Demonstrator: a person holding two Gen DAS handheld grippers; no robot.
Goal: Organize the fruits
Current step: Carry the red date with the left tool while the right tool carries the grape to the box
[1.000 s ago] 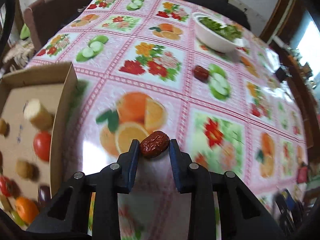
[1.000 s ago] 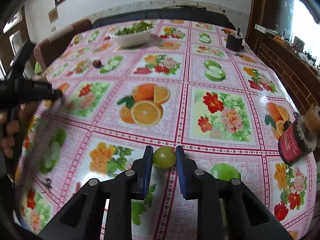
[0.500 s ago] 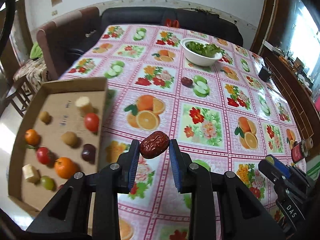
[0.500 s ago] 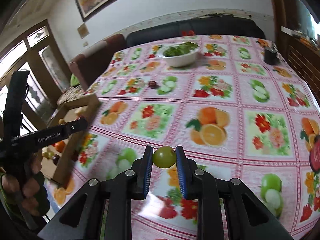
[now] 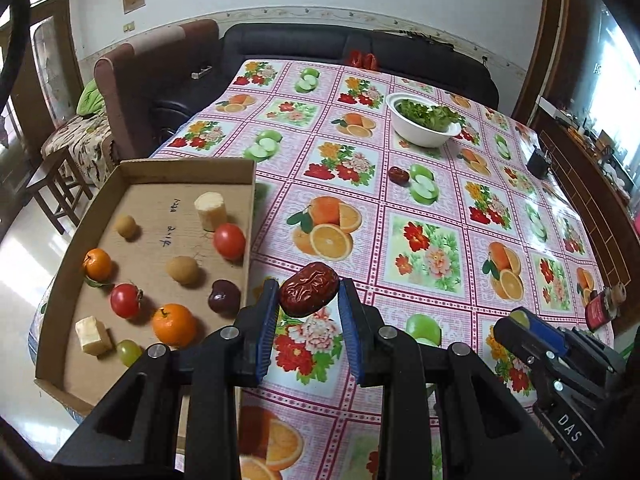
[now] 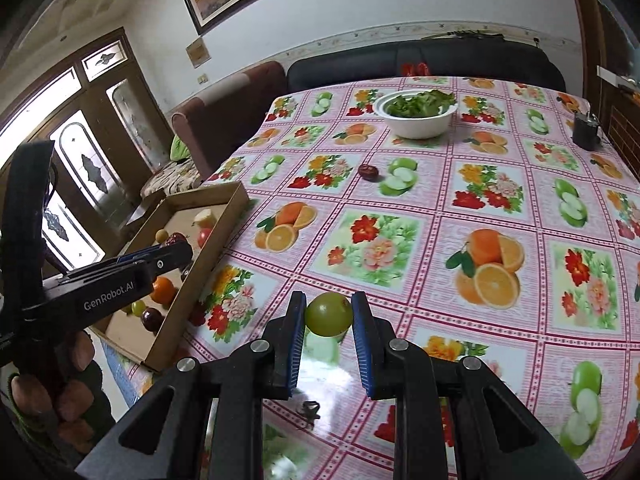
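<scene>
A wrinkled red jujube [image 5: 309, 289] is clamped between the pads of the left hand-held gripper [image 5: 308, 312], above the desk [image 5: 424, 208] just beside the cardboard tray [image 5: 188, 168]. A green grape [image 6: 329, 313] is pinched in the right hand-held gripper [image 6: 328, 332]. The tray's contents, among them tangerines [image 5: 174, 325] and tomatoes [image 5: 229, 241], are laid out fully only in the left wrist view. "GenRobot.AI" is read on the left tool in the right wrist view; "DAS" is read on the right tool in the left view. A second jujube [image 6: 368, 171] lies near the salad bowl [image 6: 416, 118].
</scene>
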